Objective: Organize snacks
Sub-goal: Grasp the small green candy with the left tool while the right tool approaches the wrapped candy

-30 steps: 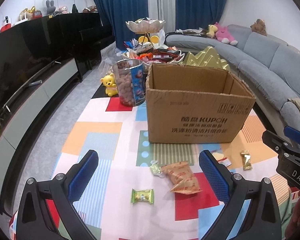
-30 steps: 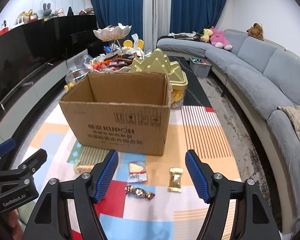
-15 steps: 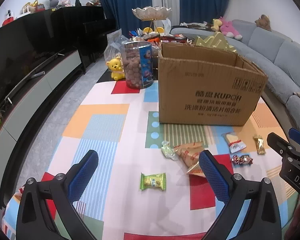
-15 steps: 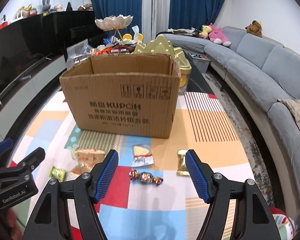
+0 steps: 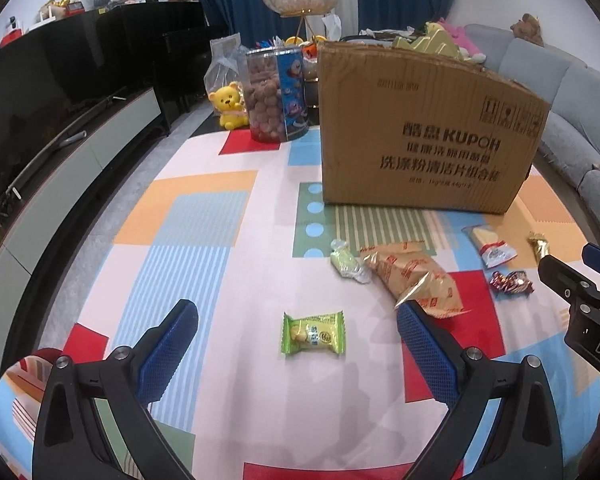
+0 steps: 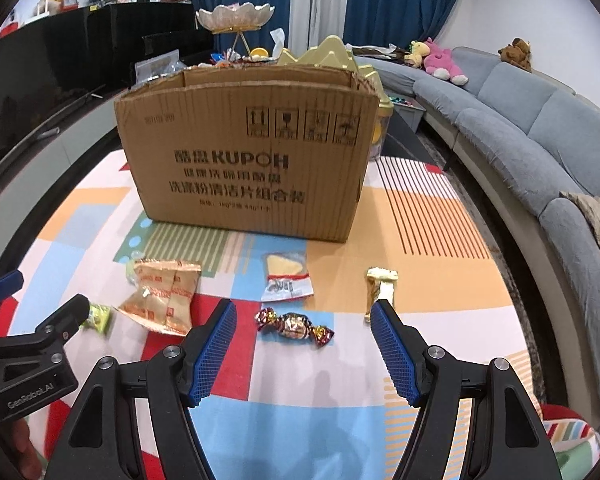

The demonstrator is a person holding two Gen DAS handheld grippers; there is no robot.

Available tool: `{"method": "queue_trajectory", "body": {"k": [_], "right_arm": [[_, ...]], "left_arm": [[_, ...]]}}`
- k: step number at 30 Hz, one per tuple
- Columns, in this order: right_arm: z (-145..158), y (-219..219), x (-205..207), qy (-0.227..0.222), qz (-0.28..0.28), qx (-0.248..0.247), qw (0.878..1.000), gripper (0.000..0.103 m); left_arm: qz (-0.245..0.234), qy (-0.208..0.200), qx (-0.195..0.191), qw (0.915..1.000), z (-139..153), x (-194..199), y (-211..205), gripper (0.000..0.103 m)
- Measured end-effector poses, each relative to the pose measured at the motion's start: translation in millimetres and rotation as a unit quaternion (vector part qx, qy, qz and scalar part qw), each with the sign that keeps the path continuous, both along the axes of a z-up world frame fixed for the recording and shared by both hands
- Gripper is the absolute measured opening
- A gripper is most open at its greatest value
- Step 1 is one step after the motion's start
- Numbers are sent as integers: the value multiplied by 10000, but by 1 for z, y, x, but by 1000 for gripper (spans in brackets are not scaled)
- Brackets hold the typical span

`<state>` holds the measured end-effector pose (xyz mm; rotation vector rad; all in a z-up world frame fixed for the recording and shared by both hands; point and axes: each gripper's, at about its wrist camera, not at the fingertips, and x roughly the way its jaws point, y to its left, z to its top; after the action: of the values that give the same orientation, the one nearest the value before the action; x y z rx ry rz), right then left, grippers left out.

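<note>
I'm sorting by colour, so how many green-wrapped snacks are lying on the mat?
2. A bright green packet lies ahead of the left claw; a paler green one sits beside the orange packs. The box may hide others.

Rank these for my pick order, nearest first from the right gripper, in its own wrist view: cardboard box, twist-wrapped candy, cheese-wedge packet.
From the right gripper:
1. Twist-wrapped candy, between the open jaws.
2. Cheese-wedge packet, just beyond.
3. Cardboard box, farthest back.

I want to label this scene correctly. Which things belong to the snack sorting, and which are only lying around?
Job: green snack packet, orange packets, foil candy, gold bar, cardboard box.
Lying about: yellow bear, sofa, plush toys.
</note>
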<state>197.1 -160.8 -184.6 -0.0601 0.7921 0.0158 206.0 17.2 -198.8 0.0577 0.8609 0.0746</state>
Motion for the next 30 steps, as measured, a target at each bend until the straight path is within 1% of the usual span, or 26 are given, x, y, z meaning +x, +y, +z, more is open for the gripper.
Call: {"method": "queue_trajectory", "body": {"k": [9, 11, 17, 21, 26, 30], "right_arm": [[-22, 1, 7, 160, 55, -57, 9998, 70], [-25, 2, 9, 192, 58, -53, 9998, 70], [-33, 5, 17, 236, 91, -64, 9997, 70], [-39, 7, 22, 267, 116, -67, 9996, 70], [-48, 5, 28, 412, 49, -24, 9991, 70], [-54, 1, 31, 496, -2, 33, 9988, 70]], "left_arm": [[32, 128, 90, 9999, -20, 5, 0, 88], [48, 141, 85, 9999, -23, 6, 1, 87], [92, 244, 3, 9997, -33, 10, 4, 86], [124, 344, -89, 9993, -40, 12, 6, 81], [136, 473, -203, 9986, -47, 14, 7, 75], [133, 427, -199, 9988, -47, 13, 6, 73]]}}
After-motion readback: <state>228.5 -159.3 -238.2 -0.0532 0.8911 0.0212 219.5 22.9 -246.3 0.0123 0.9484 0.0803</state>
